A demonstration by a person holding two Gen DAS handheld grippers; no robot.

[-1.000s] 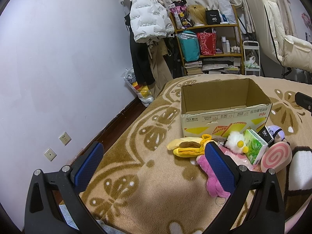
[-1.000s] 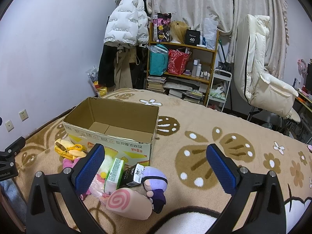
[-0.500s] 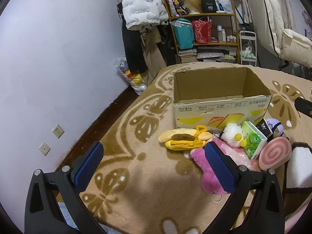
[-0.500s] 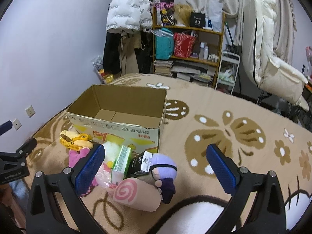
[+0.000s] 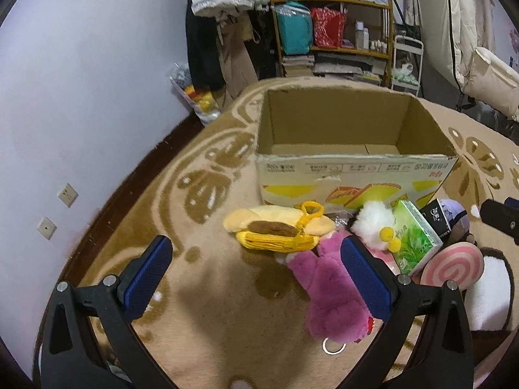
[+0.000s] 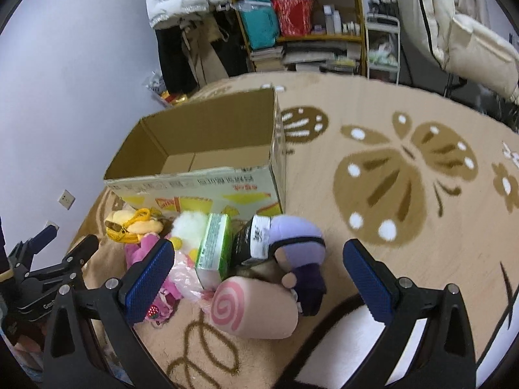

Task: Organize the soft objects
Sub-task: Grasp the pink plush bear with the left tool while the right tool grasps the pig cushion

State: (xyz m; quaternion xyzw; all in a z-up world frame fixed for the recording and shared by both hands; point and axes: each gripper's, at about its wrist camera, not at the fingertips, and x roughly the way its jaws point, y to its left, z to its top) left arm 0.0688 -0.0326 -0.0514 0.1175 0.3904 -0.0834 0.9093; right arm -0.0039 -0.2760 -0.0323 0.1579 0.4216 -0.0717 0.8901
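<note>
Soft toys, a pink furry plush (image 5: 327,291), a yellow plush (image 5: 279,230) and a pink swirl-faced roll cushion (image 6: 256,308), lie heaped just before the open brown cardboard box (image 5: 350,168), whose inside shows only bare flaps. The left gripper (image 5: 256,275) hangs spread, the pink plush against its right pad. The right gripper (image 6: 259,275) hangs spread over the roll cushion.

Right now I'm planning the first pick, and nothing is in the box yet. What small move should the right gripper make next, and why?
Probably lower the right gripper, open and empty, onto the pink swirl plush. It lies nearest, on top of the rug, roughly between the fingers, and the empty cardboard box stands just behind the pile. The left gripper is open too, facing the yellow plush.
</note>
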